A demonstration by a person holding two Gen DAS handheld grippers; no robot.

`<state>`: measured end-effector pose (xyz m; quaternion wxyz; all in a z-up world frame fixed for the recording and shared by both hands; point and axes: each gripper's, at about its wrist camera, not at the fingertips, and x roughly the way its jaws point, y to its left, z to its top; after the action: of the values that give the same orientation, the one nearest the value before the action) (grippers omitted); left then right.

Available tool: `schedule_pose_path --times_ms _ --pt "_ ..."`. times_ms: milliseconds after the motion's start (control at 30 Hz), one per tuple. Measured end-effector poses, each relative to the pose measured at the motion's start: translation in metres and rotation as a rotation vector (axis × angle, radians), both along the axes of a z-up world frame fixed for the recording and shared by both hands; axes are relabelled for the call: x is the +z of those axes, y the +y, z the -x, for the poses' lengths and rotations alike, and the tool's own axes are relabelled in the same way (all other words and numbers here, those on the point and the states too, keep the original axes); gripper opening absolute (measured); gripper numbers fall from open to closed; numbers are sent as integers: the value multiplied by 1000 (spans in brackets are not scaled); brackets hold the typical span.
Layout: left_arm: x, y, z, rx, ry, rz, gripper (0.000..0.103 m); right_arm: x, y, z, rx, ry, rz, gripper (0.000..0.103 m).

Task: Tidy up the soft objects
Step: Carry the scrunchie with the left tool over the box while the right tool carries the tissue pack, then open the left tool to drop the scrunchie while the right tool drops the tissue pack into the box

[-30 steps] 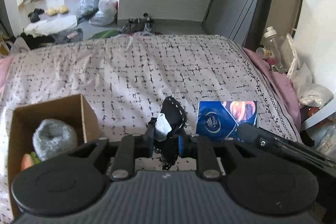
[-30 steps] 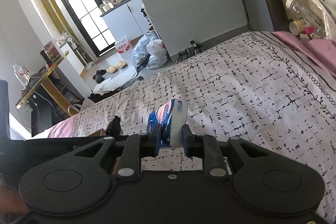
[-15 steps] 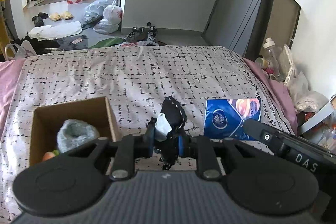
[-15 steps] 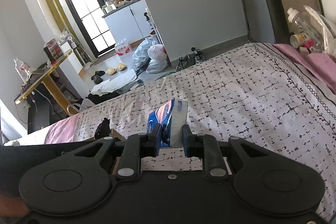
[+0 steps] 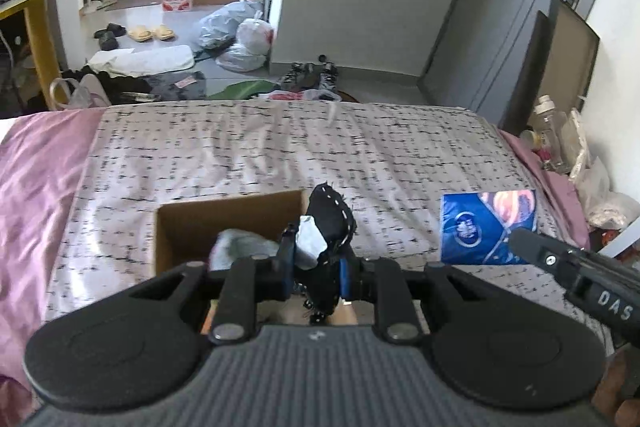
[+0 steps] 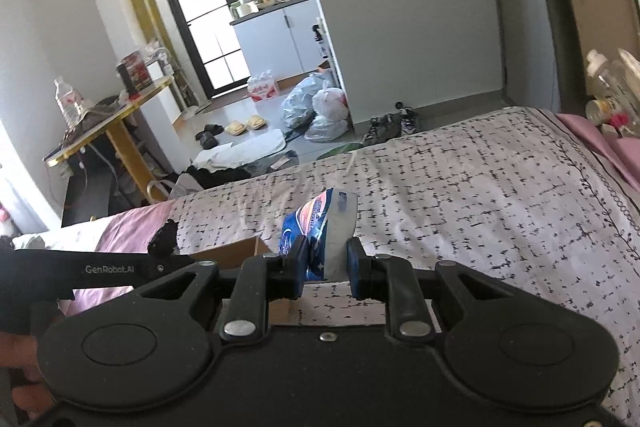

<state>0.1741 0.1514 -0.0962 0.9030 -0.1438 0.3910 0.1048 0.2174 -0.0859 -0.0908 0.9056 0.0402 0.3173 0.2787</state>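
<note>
Black pouch clenched in left fingers, grey bundle only here, right fingers grasping tissue pack

Matt brown cardboard box, glossy blue plastic tissue pack, black stitched cloth pouch, printed cotton bedsheet

Box left of tissue pack

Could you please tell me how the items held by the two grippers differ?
The left gripper holds a black cloth piece with white stitching and a grey patch; the right gripper holds a blue printed tissue pack. The cloth is floppy and ragged-edged, the pack smooth and boxy. Both are soft, pinched between shut fingers above the bed.
</note>
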Motion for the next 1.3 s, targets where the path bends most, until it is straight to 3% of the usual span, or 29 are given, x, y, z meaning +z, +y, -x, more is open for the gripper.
schedule_pose_path --times_ms 500,967,1133,1200,1300 --pt "-29 70 6 109 19 47 20 -5 52 13 105 -4 49 21" --pt "-73 86 -12 164 64 103 23 -23 106 1 168 -31 173 21" --pt "-80 92 -14 185 74 137 38 -29 127 -1 189 -79 243 21" --pt "-79 92 -14 182 65 123 51 -31 134 0 198 -95 263 21" --pt "-76 93 -14 188 48 116 52 -33 143 0 208 -116 285 21"
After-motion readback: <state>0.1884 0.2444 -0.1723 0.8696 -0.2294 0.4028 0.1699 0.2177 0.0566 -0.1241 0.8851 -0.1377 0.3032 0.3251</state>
